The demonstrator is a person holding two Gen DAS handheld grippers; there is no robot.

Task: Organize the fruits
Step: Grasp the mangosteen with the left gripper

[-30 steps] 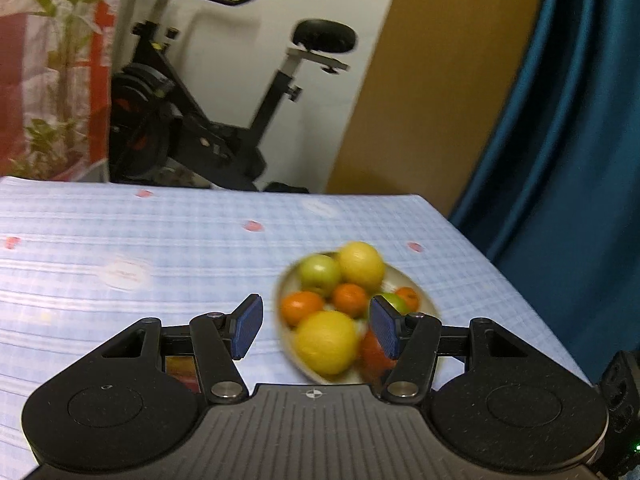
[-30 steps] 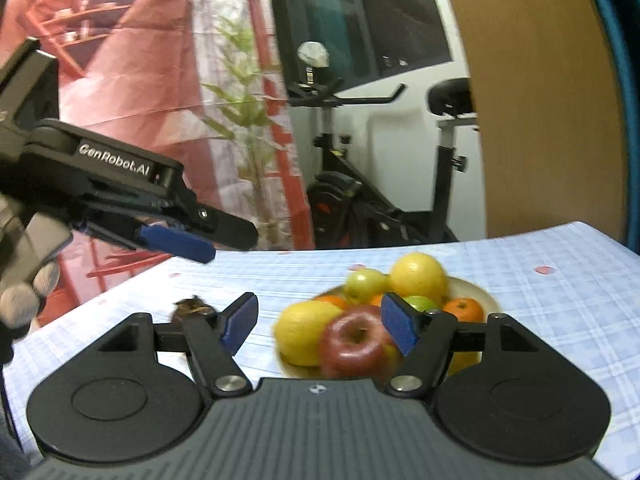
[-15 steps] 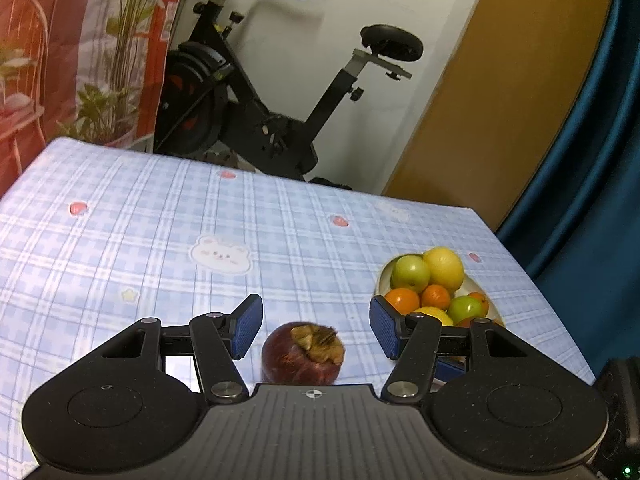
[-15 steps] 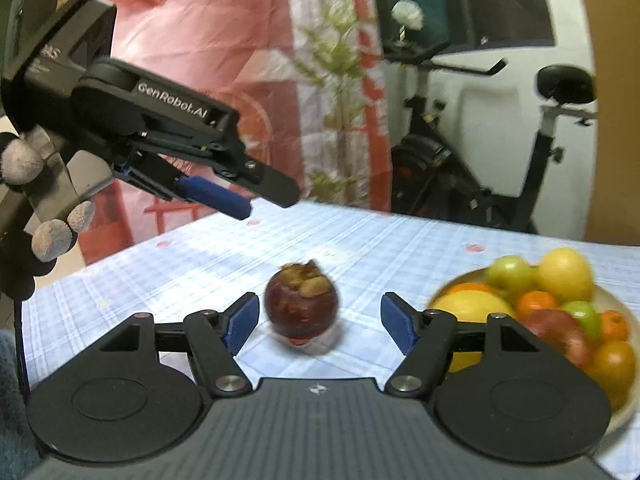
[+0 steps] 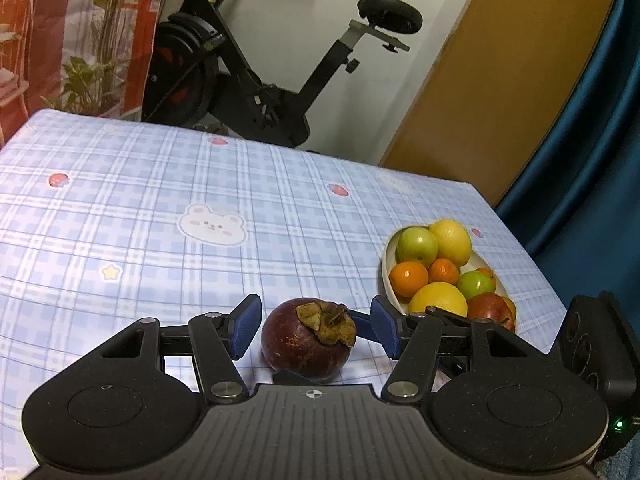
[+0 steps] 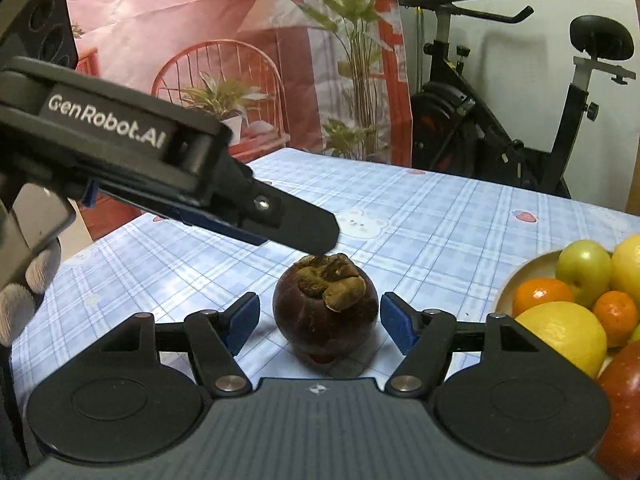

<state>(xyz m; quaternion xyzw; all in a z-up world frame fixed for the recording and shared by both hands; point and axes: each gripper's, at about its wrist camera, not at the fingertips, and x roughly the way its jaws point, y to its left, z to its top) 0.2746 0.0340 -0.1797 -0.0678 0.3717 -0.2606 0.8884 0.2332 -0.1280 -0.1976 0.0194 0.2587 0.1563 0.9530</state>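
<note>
A dark purple mangosteen [image 5: 306, 338] with a dry brown cap sits on the blue checked tablecloth [image 5: 160, 216]. My left gripper [image 5: 316, 330] is open, one blue pad on each side of the fruit, not touching it. In the right wrist view the mangosteen [image 6: 326, 314] also lies between the open fingers of my right gripper [image 6: 320, 322]. The left gripper's fingers [image 6: 296, 228] hang just above and behind the fruit there. A cream bowl [image 5: 387, 264] at the right holds lemons, oranges, green apples and a red apple.
The bowl of fruit [image 6: 560, 304] stands close to the right of the mangosteen. An exercise bike [image 5: 256, 92] stands beyond the table's far edge. A blue curtain [image 5: 580, 140] hangs at the right. A red printed backdrop [image 6: 200, 60] stands at the left.
Both grippers swung left from the bowl to the mangosteen and closed in on it. It now sits between both pairs of open fingers. The left gripper has come lower over it.
</note>
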